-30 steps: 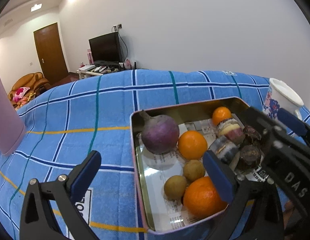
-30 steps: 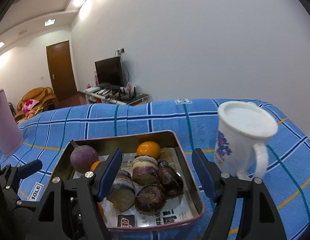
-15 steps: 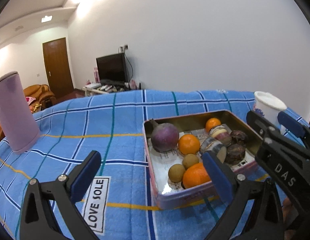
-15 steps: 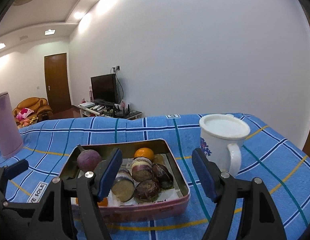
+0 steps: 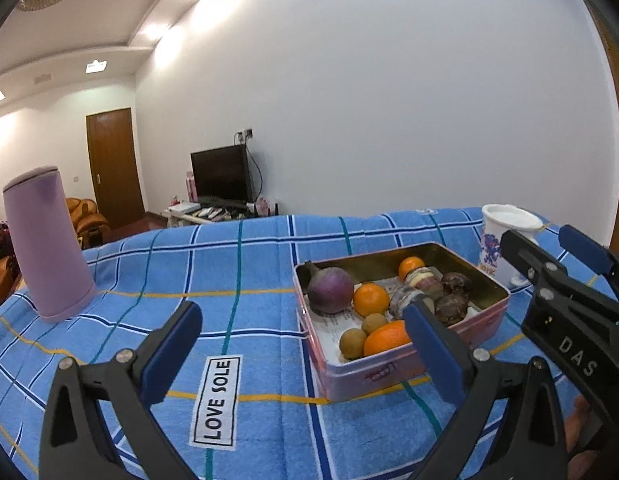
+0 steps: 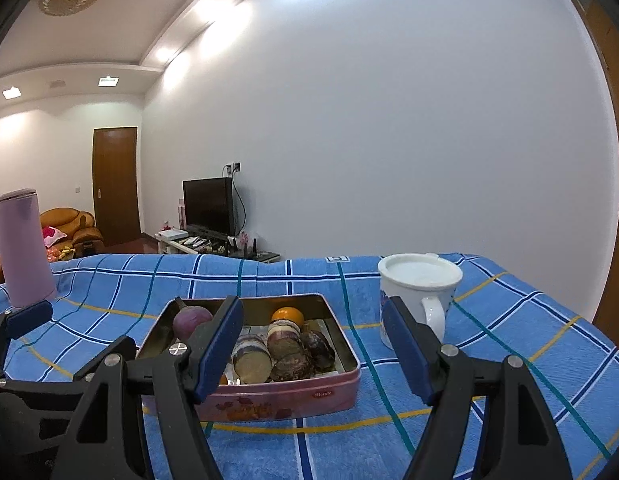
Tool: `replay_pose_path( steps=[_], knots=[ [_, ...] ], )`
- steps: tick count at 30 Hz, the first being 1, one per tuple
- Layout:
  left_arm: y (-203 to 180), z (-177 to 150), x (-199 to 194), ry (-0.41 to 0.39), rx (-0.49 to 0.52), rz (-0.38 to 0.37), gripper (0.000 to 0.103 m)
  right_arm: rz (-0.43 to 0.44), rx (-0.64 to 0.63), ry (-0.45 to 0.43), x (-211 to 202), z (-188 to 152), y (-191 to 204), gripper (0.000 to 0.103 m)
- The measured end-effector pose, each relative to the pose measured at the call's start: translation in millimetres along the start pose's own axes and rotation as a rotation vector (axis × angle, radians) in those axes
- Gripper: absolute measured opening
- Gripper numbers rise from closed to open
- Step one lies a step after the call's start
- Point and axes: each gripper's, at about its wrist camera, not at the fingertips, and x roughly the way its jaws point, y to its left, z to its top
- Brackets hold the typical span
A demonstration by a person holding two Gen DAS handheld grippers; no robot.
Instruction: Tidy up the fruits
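**Ana:** While both tools hang over the cloth, count for me, left to right.

**Ben:** One tall lilac cylinder flask stands far left. One shallow rectangular pink metal tin sits right of centre, and one white ceramic mug with a blue-and-red print stands just beside the tin's right side. Inside the tin: one round purple root with a stub stem, three smooth oranges, two small dull-brown round fruits, and several cut purple-and-cream tuber chunks on printed paper; their exact number I cannot tell.

**Ana:** And the tools?

**Ben:** Two. The left gripper has its blue-padded jaws spread wide, nothing between them. The right gripper is likewise parted and empty, short of the tin's near wall.

**Ana:** Surface and room?

**Ben:** A fuzzy blue towel-like cloth with white, teal and yellow stripes bears a "LOVE SOLE" label. Behind: a plain white wall, a black television on a low stand, a brown wooden door, an orange sofa.
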Motion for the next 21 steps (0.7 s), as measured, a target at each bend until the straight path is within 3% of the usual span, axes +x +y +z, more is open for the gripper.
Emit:
replay_pose_path(
  steps=[6,13,16,21],
  knots=[
    [7,-3,-12,-0.028,-0.010,-0.017,0.103,-0.008,0.006,-0.029,-22,-2,3,0.074],
    [12,-6,-22,-0.055,-0.027,-0.024,0.103,-0.060,0.012,-0.139,-55,-2,3,0.074],
    [11,-6,-24,-0.067,-0.028,-0.020,0.103,-0.072,0.003,-0.183,-65,-2,5,0.082],
    [11,-6,-24,-0.066,-0.026,-0.015,0.103,-0.072,-0.006,-0.190,-68,-2,7,0.083]
  ],
)
